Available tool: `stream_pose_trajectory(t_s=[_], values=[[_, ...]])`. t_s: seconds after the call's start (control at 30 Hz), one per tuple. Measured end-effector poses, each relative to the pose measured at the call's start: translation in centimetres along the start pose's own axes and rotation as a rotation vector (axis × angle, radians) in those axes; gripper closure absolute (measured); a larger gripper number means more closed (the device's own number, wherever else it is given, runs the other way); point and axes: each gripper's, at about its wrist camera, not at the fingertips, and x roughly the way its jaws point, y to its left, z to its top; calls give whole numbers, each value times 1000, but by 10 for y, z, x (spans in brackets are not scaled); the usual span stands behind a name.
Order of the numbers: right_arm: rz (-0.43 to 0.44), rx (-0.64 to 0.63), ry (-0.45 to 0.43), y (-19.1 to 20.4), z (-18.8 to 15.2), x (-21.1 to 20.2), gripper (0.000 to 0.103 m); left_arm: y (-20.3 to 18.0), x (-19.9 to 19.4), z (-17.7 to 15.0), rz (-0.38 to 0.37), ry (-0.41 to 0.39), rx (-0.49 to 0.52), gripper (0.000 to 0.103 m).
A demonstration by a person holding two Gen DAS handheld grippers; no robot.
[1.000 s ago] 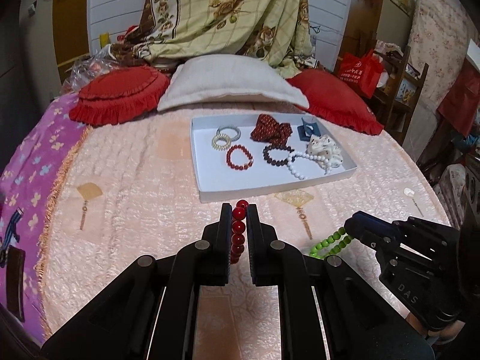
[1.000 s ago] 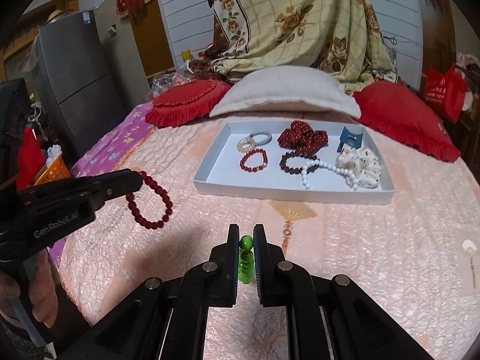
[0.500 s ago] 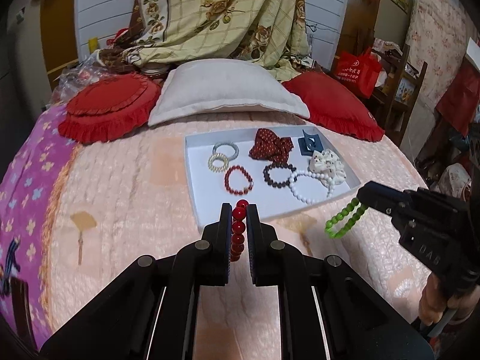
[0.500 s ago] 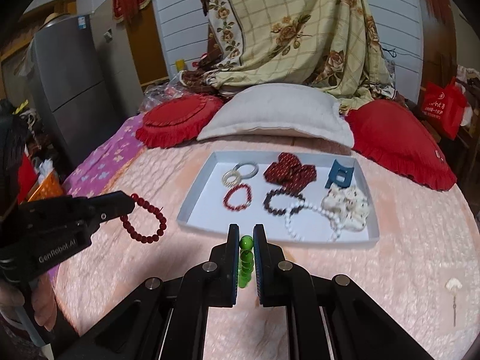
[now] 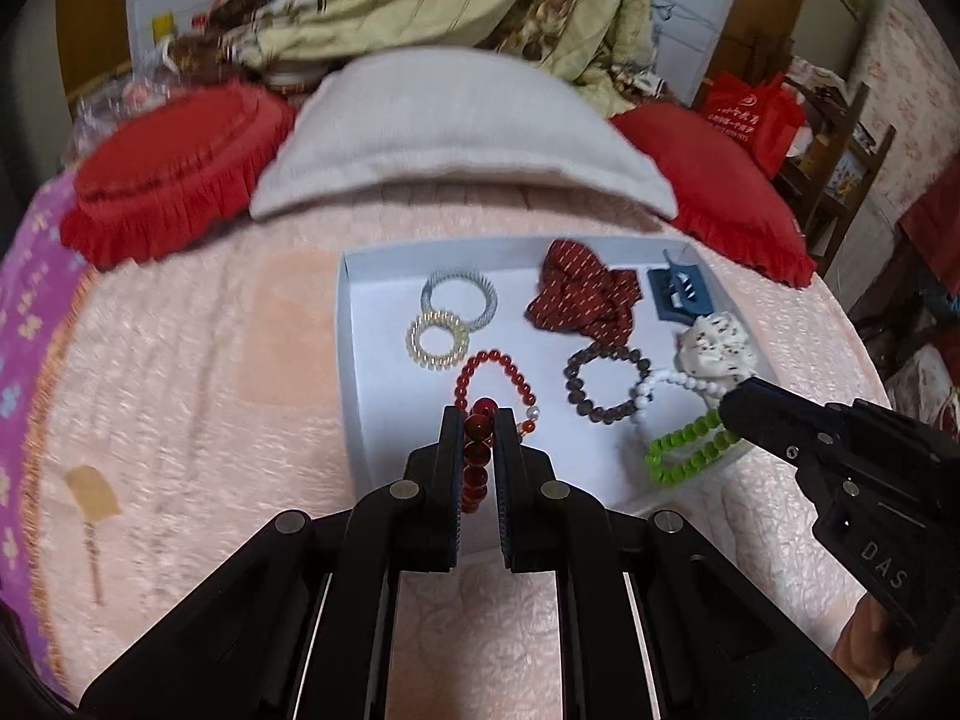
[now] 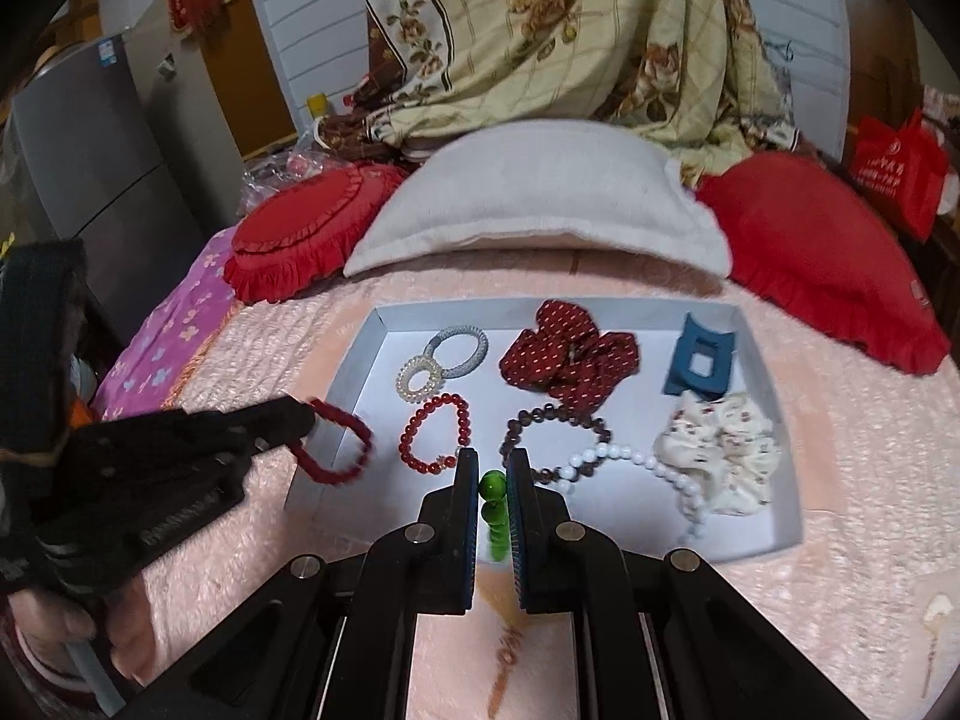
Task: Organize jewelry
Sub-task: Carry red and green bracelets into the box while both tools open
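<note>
Beads fill both of my hand-held grippers. My left hand-held gripper is clenched on the dark red bracelet, which hangs over the tray's left front edge in the right wrist view. My right hand-held gripper is clenched on the green bracelet, its loop dangling above the tray's front right corner in the left wrist view. Inside the white tray on the bed I see a red bead bracelet, a brown one, white beads, two coil hair ties, scrunchies and a blue clip.
</note>
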Motion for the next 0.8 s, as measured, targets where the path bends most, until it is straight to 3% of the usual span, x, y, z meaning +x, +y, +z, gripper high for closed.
stream_pose_trajectory(t_s=[0.23,0.4,0.7,0.8], values=[[103,91,34,-5,2,37,94,13,29,-7,31,42,-27,95],[84,121,96,-20,-16,62,94,15,38,-14,98,31,-10,95],[44,138,125,-31,-26,69,94,2,25,-29,185,-32,53,93],[39,137,117,-31,-28,64,85,-4,14,-34,200,-59,70,85]])
